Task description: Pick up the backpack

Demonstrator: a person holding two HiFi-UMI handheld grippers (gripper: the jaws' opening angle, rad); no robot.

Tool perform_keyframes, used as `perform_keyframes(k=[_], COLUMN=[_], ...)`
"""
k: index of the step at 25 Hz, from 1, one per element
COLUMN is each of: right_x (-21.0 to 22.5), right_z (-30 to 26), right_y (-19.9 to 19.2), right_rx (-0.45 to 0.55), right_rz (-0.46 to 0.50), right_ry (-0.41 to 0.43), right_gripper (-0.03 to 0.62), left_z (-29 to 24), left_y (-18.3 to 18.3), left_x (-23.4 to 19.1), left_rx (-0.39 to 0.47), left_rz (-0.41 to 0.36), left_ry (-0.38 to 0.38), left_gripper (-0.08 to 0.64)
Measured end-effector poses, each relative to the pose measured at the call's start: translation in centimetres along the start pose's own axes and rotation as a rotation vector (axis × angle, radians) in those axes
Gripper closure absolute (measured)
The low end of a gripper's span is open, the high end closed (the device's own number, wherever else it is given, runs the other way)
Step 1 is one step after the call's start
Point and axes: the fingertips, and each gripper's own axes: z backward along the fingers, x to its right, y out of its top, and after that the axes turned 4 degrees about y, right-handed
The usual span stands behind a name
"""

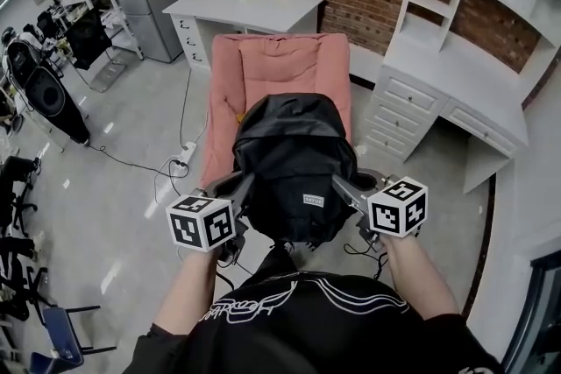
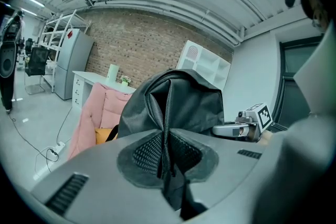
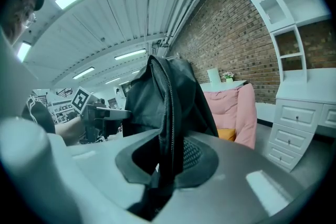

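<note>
Both the left gripper and right gripper clench fingers on the backpack, held mid-frame above the pink chair; better to raise both sides evenly, without tilting.

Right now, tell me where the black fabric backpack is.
Centre of the head view: the black fabric backpack is clamped between the left gripper and right gripper, the pink cushioned chair beyond it.
</note>
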Motion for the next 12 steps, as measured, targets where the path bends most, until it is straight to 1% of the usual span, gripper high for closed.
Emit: perform_keyframes(k=[12], right_x=[-0.9], right_z=[1.5], right_y=[0.0], right_rx=[0.032], right_rz=[0.005], right_ry=[-0.017], right_gripper=[0.545], left_z=[0.8], left_y=[0.0], left_x=[1.2], left_rx=[-0.006], left_rz=[-0.015], left_ry=[-0.022], left_gripper=[0.523])
